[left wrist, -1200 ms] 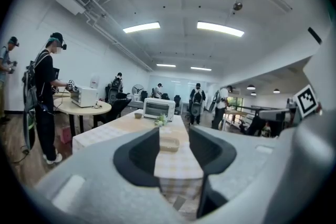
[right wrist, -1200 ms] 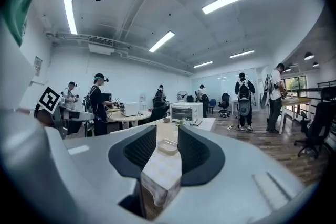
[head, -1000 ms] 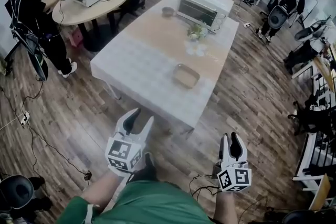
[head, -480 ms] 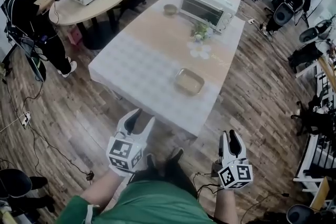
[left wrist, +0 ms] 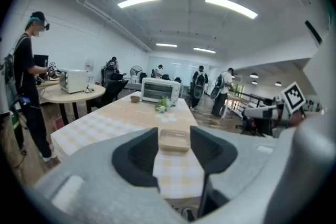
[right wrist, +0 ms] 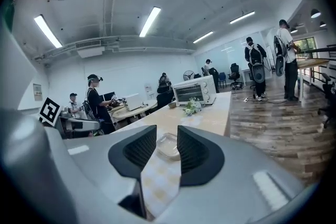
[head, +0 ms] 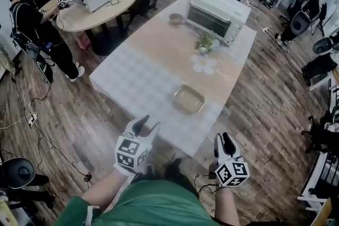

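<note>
Wood-floored open office: a long table (head: 132, 79) under a checked cloth carries a white toaster oven (head: 218, 6) at its far end and a shallow tray (head: 188, 99) near its front edge. Short of that edge, the left gripper (head: 146, 123) and right gripper (head: 222, 138) hang over the floor, jaws parted and empty. The tray lies well ahead of both, framed in each gap.
</note>
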Action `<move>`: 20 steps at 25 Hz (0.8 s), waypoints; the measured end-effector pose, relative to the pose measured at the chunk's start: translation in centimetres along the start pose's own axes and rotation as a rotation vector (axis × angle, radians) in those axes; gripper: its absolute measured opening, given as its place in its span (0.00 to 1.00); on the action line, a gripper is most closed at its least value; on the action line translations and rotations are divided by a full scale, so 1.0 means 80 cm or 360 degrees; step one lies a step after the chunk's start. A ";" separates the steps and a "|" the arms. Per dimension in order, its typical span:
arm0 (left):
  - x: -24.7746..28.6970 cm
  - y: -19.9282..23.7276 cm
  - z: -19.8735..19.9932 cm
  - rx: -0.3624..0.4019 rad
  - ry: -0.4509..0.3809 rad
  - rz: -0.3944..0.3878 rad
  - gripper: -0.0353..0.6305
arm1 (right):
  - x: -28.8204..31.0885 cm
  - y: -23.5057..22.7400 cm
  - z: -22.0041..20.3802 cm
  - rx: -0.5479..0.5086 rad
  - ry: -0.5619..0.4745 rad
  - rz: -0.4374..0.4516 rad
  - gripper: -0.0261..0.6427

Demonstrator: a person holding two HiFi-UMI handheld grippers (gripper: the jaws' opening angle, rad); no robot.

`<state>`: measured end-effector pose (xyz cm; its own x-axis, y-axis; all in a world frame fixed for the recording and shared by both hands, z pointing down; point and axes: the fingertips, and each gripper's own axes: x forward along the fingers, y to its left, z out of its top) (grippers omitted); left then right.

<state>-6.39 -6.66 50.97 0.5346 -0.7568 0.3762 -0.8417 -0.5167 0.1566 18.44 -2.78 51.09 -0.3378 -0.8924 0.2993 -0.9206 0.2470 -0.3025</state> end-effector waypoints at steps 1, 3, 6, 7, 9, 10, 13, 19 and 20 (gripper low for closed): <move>0.015 -0.002 0.004 -0.0017 0.0007 0.0005 0.34 | 0.011 -0.010 0.003 0.0008 0.0014 0.0022 0.20; 0.042 -0.006 0.011 -0.0039 0.0020 0.0020 0.34 | 0.032 -0.030 0.006 0.0028 0.0045 0.0063 0.20; 0.073 -0.016 0.015 -0.0058 0.0046 0.0048 0.34 | 0.058 -0.059 0.007 0.0045 0.0099 0.0114 0.20; 0.083 -0.018 0.015 -0.0065 0.0056 0.0057 0.34 | 0.067 -0.067 0.006 0.0050 0.0115 0.0129 0.20; 0.104 -0.019 0.015 -0.0074 0.0070 0.0069 0.34 | 0.087 -0.081 0.005 0.0062 0.0138 0.0160 0.20; 0.113 -0.018 0.014 -0.0074 0.0077 0.0073 0.34 | 0.097 -0.086 0.003 0.0070 0.0151 0.0175 0.20; 0.139 -0.011 0.007 -0.0089 0.0125 0.0075 0.34 | 0.119 -0.097 -0.004 0.0099 0.0203 0.0205 0.20; 0.201 0.037 -0.008 -0.0258 0.0260 -0.0033 0.33 | 0.153 -0.101 -0.009 0.0150 0.0254 0.0172 0.20; 0.213 0.043 -0.010 -0.0267 0.0286 -0.0059 0.33 | 0.159 -0.102 -0.009 0.0163 0.0259 0.0159 0.20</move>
<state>-0.24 -21.05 58.67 0.5560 -0.6472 0.5215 -0.8305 -0.4579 0.3173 21.49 -15.86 58.04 -0.4613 -0.7907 0.4026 -0.8590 0.2843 -0.4258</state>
